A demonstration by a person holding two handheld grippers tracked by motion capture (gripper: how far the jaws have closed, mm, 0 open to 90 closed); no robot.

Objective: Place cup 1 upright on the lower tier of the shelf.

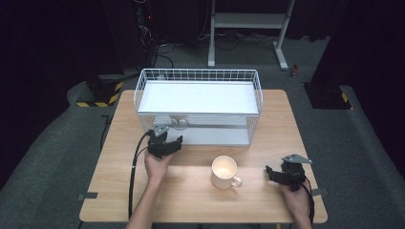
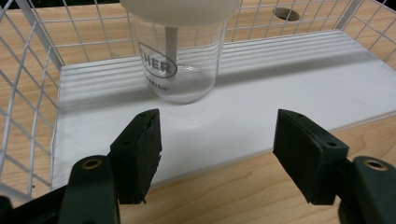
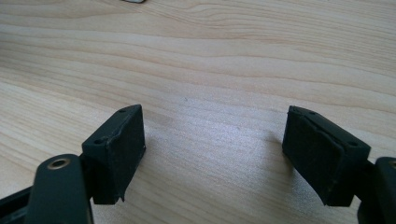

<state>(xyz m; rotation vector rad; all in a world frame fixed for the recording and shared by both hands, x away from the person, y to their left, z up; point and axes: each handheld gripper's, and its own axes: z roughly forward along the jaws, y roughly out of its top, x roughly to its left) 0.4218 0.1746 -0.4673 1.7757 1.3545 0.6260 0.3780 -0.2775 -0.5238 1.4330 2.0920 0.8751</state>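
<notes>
Glass set on the rack's lower shelf, left jaws standing clear

Now the clear glass (image 2: 180,70) stands upright on the white lower shelf (image 2: 289,88) of the wire rack (image 1: 143,90), tucked in under the upper shelf. Just in front, the left gripper (image 2: 217,149) has its jaws apart and empty. Resting on the table (image 1: 191,200), the right gripper (image 3: 212,154) is spread wide, holding nothing. A cream mug (image 1: 224,171) sits between them, and the rack's wire side crowds any sideways exit.
</notes>
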